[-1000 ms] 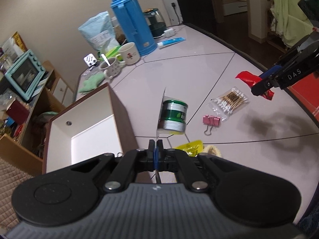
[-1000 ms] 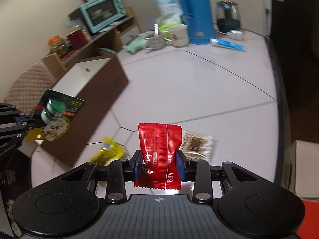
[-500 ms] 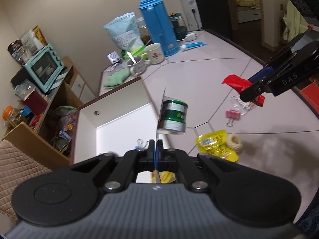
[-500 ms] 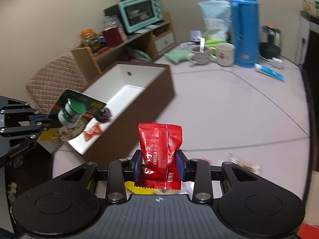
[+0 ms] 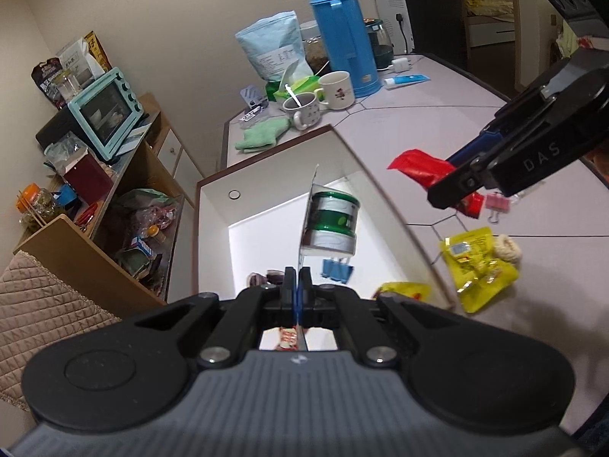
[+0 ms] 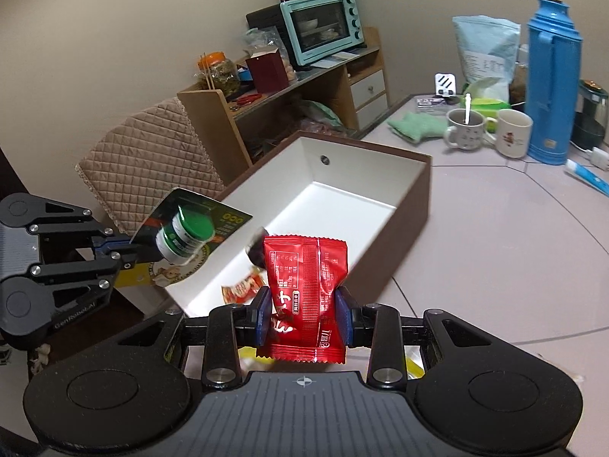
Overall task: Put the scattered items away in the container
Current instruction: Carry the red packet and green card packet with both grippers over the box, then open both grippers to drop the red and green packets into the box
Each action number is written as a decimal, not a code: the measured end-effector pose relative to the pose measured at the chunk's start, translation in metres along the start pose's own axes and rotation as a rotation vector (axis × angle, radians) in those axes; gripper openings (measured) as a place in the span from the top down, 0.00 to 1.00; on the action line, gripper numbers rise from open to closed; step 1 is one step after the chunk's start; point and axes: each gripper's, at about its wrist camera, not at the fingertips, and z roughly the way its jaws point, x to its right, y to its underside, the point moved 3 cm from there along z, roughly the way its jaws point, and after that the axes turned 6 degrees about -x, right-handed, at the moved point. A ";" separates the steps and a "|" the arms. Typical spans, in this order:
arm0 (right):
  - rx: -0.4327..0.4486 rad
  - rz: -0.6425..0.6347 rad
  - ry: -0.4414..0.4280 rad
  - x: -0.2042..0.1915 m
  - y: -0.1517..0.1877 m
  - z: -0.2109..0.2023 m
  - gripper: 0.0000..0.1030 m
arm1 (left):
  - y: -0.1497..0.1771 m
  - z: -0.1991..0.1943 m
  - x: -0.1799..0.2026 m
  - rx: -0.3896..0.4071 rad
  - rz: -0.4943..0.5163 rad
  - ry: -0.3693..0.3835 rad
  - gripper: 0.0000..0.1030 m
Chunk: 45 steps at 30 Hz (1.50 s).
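Observation:
The container is a brown box with a white inside point(image 5: 213, 236) point(image 6: 415, 198). My left gripper point(image 5: 296, 285) is shut on the card of a blister pack with a green-and-white bottle point(image 5: 330, 224) point(image 6: 182, 234), held above the box's near end. My right gripper point(image 6: 302, 314) is shut on a red snack packet point(image 6: 304, 285) point(image 5: 422, 167), held over the box's near right rim. Inside the box lie blue binder clips point(image 5: 337, 270), a dark small item point(image 5: 262, 278) and an orange-red wrapper point(image 6: 243, 287).
On the table right of the box lie a yellow packet point(image 5: 475, 266), a twine roll point(image 5: 506, 247) and a pink binder clip point(image 5: 496, 205). At the far end stand a blue thermos point(image 5: 342, 38), two mugs point(image 5: 323, 95), a green cloth point(image 5: 262, 133) and a toothpaste tube point(image 5: 405, 80).
Both grippers have moved with their loads from over the table towards the box. The blister pack now hangs over the box interior and the red packet is at its rim.

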 end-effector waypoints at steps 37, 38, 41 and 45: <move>-0.206 0.071 0.214 0.056 -0.092 0.220 0.66 | -0.061 0.254 -0.089 -0.177 0.039 0.164 1.00; -0.206 0.077 0.219 0.057 -0.092 0.221 0.66 | -0.060 0.255 -0.089 -0.178 0.031 0.163 0.97; -0.212 0.070 0.217 0.056 -0.091 0.221 0.50 | -0.060 0.254 -0.092 -0.173 0.000 0.155 0.88; -0.192 0.031 0.218 0.045 -0.090 0.216 0.37 | -0.060 0.241 -0.098 -0.152 -0.020 0.139 0.83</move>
